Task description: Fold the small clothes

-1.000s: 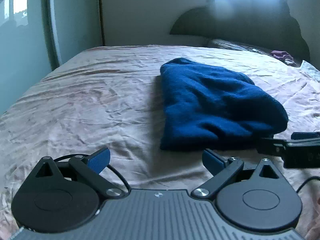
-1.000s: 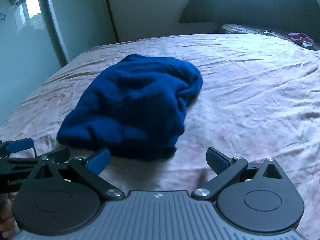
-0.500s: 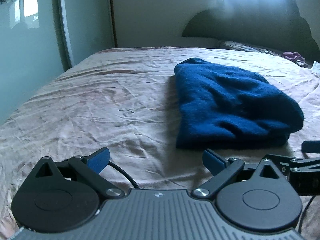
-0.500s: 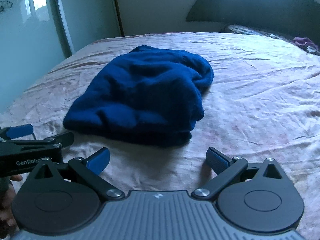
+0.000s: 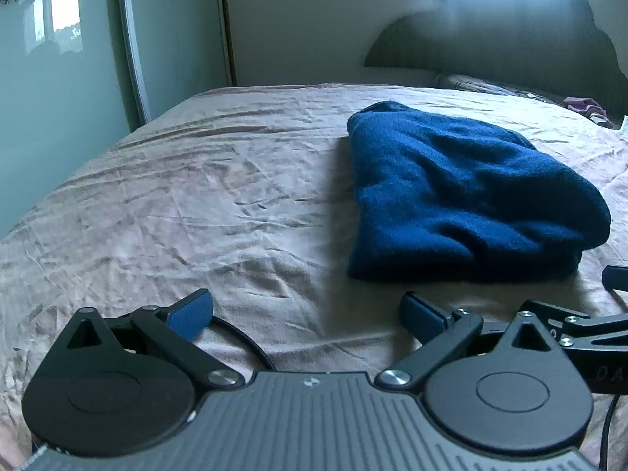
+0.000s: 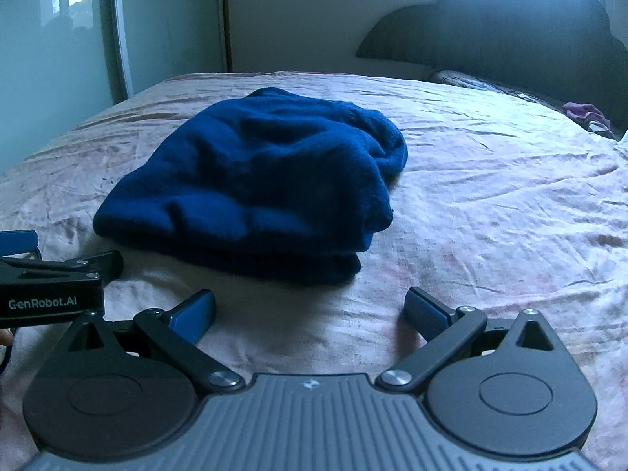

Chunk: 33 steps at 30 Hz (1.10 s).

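Left wrist view. The left claw [image 5: 306,312] is spread wide, its two blue-padded fingers [image 5: 190,312] standing well apart above the bed [image 5: 176,212] and holding nothing. The bed carries a creased pinkish sheet. The folded dark blue garment [image 5: 463,196] lies on the sheet ahead and to the right of the claw, apart from both fingers; it forms a thick bundle with a stacked edge facing the camera. At the right margin, part of the right claw [image 5: 588,314] enters the view, just beside the near right corner of the garment. Behind the bed stand a dark scalloped headboard [image 5: 510,39] and, on the left, a glossy wardrobe door [image 5: 59,78]. A small purple cloth [image 5: 585,106] lies near the headboard.

Right wrist view. The right claw [image 6: 310,310] is likewise spread wide and empty, its fingers over the bare sheet of the bed [image 6: 490,204]. The folded dark blue garment [image 6: 267,180] lies ahead and slightly to the left, near but not touching the fingers, with two layers visible along its near edge. The left claw [image 6: 59,278], marked with white lettering, shows at the left margin, just beside the garment's near left corner. The headboard [image 6: 510,27] and purple cloth [image 6: 585,114] appear at the far right.
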### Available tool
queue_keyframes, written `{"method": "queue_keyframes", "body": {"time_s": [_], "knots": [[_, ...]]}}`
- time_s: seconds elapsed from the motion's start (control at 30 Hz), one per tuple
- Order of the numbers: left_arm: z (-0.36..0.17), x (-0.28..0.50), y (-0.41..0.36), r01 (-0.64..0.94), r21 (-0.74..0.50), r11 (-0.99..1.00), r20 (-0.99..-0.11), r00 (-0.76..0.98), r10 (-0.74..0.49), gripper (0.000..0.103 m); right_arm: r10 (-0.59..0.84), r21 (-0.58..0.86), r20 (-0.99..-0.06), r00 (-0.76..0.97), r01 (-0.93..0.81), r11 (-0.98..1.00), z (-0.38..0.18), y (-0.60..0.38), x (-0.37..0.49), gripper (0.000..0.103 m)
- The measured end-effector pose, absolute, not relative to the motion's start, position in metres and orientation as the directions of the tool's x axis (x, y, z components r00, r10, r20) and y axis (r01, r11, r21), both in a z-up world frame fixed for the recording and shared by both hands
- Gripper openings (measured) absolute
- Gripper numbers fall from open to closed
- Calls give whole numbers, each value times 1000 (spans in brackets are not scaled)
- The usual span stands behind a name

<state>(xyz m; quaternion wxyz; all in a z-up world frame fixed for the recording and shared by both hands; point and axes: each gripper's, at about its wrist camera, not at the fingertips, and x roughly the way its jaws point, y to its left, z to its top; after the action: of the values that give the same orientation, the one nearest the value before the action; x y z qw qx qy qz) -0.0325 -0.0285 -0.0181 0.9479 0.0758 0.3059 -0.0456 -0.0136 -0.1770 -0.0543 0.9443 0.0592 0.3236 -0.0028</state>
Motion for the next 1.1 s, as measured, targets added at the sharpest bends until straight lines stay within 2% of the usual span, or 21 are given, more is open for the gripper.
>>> {"method": "queue_keyframes", "body": {"time_s": [1.1], "knots": [[-21, -29, -26, 132, 91, 987, -605, 795, -50, 103, 32, 108, -612, 790, 44, 993, -54, -177, -14, 103]]}}
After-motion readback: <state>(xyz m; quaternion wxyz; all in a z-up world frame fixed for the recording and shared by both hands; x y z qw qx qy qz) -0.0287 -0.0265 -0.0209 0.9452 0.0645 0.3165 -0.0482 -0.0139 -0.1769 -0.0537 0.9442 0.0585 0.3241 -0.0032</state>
